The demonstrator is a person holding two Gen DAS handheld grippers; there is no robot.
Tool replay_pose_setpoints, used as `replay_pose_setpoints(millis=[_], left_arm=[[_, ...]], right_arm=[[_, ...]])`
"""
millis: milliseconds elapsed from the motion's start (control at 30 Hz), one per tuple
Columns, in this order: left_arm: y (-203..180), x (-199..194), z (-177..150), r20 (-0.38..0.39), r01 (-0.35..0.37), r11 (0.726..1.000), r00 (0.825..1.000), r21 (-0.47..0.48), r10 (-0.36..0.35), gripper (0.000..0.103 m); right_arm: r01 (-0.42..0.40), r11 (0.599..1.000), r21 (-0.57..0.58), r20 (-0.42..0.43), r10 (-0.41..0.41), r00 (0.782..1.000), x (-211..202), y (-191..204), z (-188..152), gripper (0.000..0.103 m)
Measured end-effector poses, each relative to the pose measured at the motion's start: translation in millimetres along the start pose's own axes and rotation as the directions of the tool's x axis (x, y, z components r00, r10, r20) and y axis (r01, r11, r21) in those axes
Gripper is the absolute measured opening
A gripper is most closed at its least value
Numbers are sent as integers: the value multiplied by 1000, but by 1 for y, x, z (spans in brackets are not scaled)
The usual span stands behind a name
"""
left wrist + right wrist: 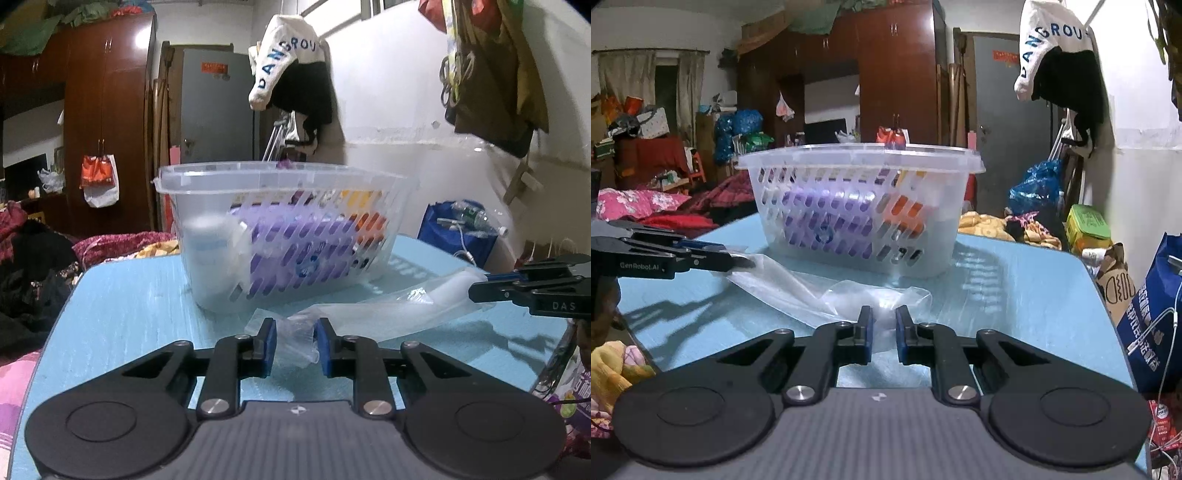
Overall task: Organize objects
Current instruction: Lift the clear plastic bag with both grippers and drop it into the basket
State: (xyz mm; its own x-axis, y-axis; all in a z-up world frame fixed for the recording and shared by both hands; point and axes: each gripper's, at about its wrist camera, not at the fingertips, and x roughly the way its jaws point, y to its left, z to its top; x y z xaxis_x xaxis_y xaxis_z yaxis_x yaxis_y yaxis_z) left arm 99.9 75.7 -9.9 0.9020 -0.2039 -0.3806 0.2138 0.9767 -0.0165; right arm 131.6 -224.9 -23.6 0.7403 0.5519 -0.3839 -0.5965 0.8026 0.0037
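A clear plastic bag lies on the blue table in front of a clear slotted basket. The basket holds a purple pack, an orange item and a white bottle. My left gripper has its blue pads around one end of the bag, with a gap between them. My right gripper holds the other end of the bag between narrowly spaced pads. Each gripper shows in the other's view, the right one and the left one, both closed on the bag's ends.
The basket stands mid-table. A bed with bedding lies left of the table. A blue bag with a bottle and other bags stand by the right edge. Clothes hang on the wall.
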Motion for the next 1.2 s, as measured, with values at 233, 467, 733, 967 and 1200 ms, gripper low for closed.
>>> replay_pose_setpoints(millis=[233, 467, 733, 967, 1200], left_arm=[[-4, -26, 14, 100, 0, 1000, 995, 12, -2, 26], [-10, -49, 71, 232, -49, 996, 972, 73, 31, 26], [21, 3, 147, 246, -142, 988, 961, 61, 123, 26], [42, 56, 144, 130, -180, 983, 976, 41, 174, 26], [44, 56, 139, 114, -183, 983, 977, 33, 178, 26]], right_arm=[[-11, 1000, -6, 67, 11, 998, -19, 4, 14, 14], [19, 998, -63, 186, -7, 983, -39, 12, 66, 14], [52, 995, -88, 251, -29, 968, 17, -4, 143, 14], [53, 992, -114, 121, -39, 992, 92, -13, 146, 14], [43, 994, -103, 91, -34, 995, 101, -22, 140, 14]])
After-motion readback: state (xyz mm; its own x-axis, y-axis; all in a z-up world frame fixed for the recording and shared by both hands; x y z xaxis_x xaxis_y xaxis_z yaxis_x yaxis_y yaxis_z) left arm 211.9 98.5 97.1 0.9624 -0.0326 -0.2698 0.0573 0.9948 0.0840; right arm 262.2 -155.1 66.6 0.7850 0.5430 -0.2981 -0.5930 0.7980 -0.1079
